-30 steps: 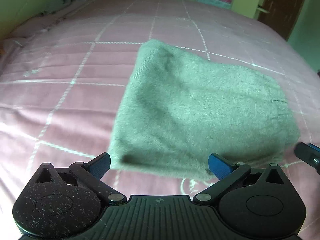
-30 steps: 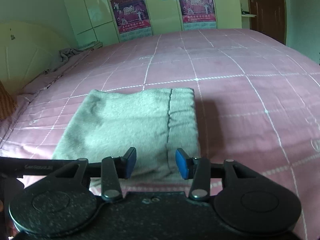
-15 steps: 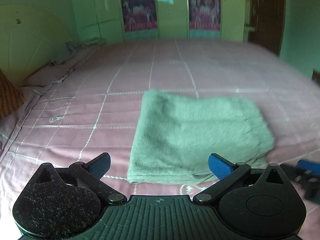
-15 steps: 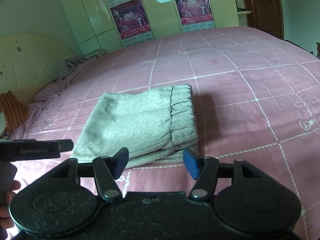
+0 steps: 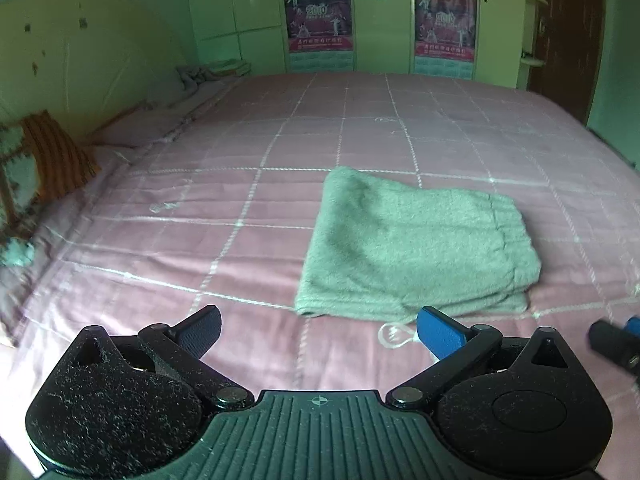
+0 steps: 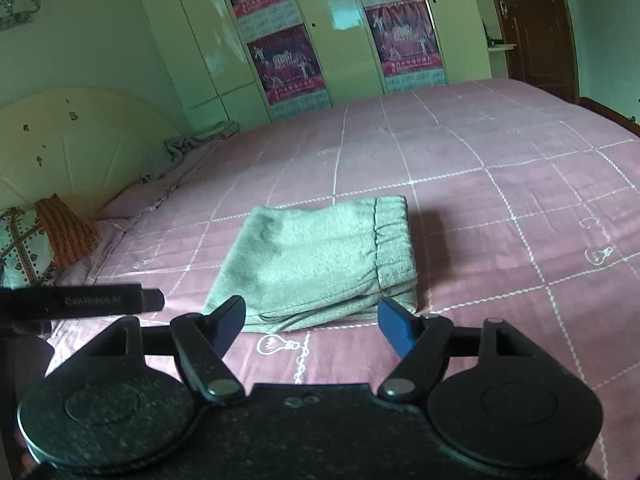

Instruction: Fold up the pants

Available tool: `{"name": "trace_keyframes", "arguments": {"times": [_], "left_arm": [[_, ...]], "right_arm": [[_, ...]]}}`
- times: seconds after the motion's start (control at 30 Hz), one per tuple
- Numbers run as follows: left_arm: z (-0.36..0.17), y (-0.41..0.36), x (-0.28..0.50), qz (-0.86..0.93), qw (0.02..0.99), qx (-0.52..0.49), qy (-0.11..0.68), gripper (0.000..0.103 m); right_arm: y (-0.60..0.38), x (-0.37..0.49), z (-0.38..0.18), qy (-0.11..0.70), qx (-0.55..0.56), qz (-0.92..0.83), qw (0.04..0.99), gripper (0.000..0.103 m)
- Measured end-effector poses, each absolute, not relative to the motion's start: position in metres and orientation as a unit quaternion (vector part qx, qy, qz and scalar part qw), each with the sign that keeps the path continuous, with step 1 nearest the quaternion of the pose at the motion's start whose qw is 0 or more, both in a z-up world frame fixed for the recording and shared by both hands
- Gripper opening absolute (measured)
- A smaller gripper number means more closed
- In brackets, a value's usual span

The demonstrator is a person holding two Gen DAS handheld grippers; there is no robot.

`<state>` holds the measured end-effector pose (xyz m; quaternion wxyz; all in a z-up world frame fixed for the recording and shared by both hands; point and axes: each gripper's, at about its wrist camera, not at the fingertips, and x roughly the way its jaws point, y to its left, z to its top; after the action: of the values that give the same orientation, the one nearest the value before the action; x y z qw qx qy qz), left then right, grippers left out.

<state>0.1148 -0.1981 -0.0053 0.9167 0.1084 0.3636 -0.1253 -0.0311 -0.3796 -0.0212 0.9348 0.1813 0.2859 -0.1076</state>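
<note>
The grey-green pants lie folded in a flat rectangular stack on the pink bed, elastic waistband along the right side. They also show in the right wrist view. My left gripper is open and empty, held back from the stack's near edge. My right gripper is open and empty, also short of the near edge. The right gripper's tip shows at the left wrist view's right edge. The left gripper's body shows at the right wrist view's left.
The pink checked bedspread covers a wide bed. Pillows lie at the left by the headboard. Crumpled cloth sits at the far left corner. Wardrobe doors with posters stand behind; a dark door is at right.
Both grippers have pulled back and up from the folded pants. The right gripper's jaws have opened wider. The pants lie still on the bed.
</note>
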Motion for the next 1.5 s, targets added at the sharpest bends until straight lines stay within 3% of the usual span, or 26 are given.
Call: {"name": "trace_keyframes", "arguments": {"times": [0.6, 0.97, 1.5], "left_arm": [[0.034, -0.16, 0.023, -0.17, 0.924, 0.092, 0.331, 0.103], [0.036, -0.127, -0.018, -0.185, 0.929, 0.03, 0.318, 0.103], [0.035, -0.133, -0.036, -0.16, 0.934, 0.055, 0.315, 0.103]], "right_arm": [[-0.331, -0.107, 0.031, 0.221, 0.121, -0.104, 0.962, 0.098], [-0.299, -0.14, 0.03, 0.192, 0.03, -0.133, 0.972, 0.1], [-0.318, -0.158, 0.033, 0.172, 0.055, -0.168, 0.969, 0.101]]}}
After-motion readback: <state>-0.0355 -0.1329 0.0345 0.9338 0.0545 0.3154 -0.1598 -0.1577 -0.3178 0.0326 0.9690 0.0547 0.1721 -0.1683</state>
